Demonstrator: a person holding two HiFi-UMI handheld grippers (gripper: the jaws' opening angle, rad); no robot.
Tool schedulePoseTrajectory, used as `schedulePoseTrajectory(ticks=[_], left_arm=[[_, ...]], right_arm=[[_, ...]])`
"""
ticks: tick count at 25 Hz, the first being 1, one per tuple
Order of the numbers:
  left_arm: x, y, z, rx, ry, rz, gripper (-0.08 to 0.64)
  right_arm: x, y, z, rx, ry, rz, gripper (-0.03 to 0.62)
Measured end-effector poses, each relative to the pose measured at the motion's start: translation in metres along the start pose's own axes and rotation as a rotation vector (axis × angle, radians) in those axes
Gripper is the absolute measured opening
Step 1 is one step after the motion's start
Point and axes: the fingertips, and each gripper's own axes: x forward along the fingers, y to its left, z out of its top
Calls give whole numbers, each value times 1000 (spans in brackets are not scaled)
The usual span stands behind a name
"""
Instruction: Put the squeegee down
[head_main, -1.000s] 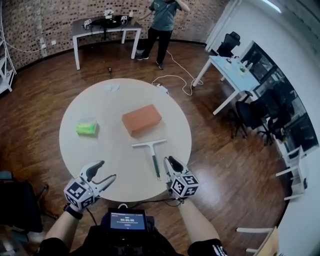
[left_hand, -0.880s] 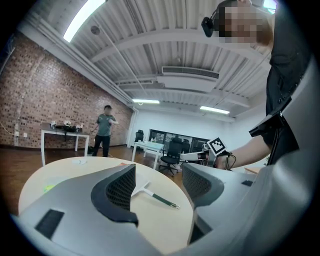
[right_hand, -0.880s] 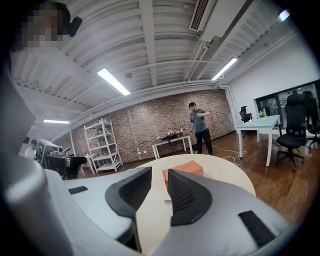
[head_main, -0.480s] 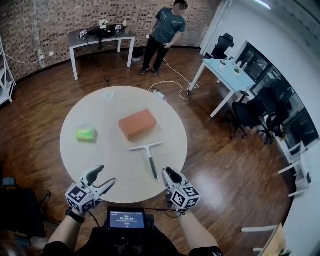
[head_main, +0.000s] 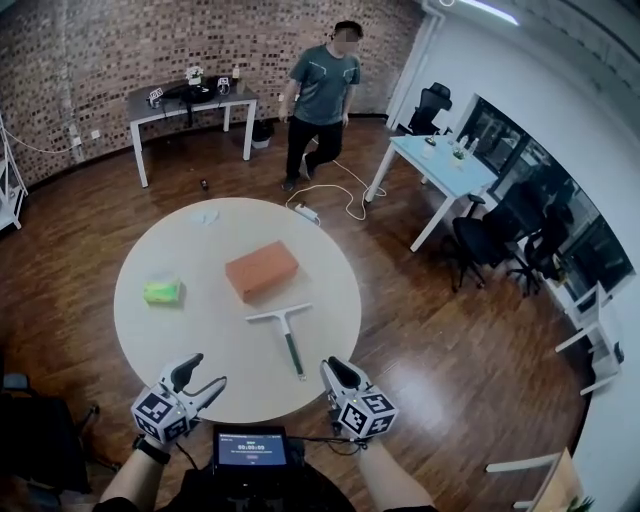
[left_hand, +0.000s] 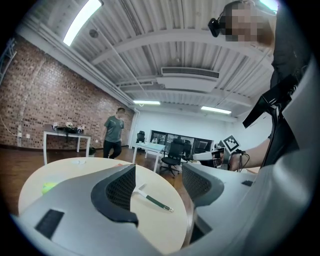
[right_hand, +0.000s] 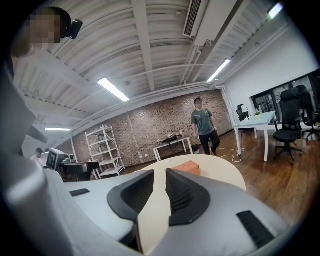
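Observation:
The squeegee lies flat on the round white table, its white blade toward the brick and its dark handle pointing at the near edge. No gripper touches it. My left gripper hovers over the near-left rim, jaws wide apart and empty; between them the left gripper view shows the squeegee. My right gripper sits just off the handle's end, at the near-right rim. In the right gripper view the right gripper has only a thin slit between its pads, with nothing in it.
An orange brick rests at the table's middle, a green sponge at the left, a small white scrap at the far edge. A person stands beyond the table near a cable. A screen sits below my hands.
Both grippers have drawn back toward the near rim, away from the squeegee, which stays lying where it was. The person at the back has walked closer and to the right.

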Motion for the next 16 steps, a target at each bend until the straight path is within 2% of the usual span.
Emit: schedulePoseTrajectory(ticks=[5, 12, 16], left_arm=[[7, -15, 15, -26, -17, -2, 295], [12, -16, 8, 31, -3, -12, 295], [13, -17, 12, 22, -8, -8, 295]], right_arm=[[-5, 0, 4, -18, -6, 12, 98], [-11, -5, 12, -20, -12, 23, 95], [-10, -5, 13, -29, -13, 26, 95]])
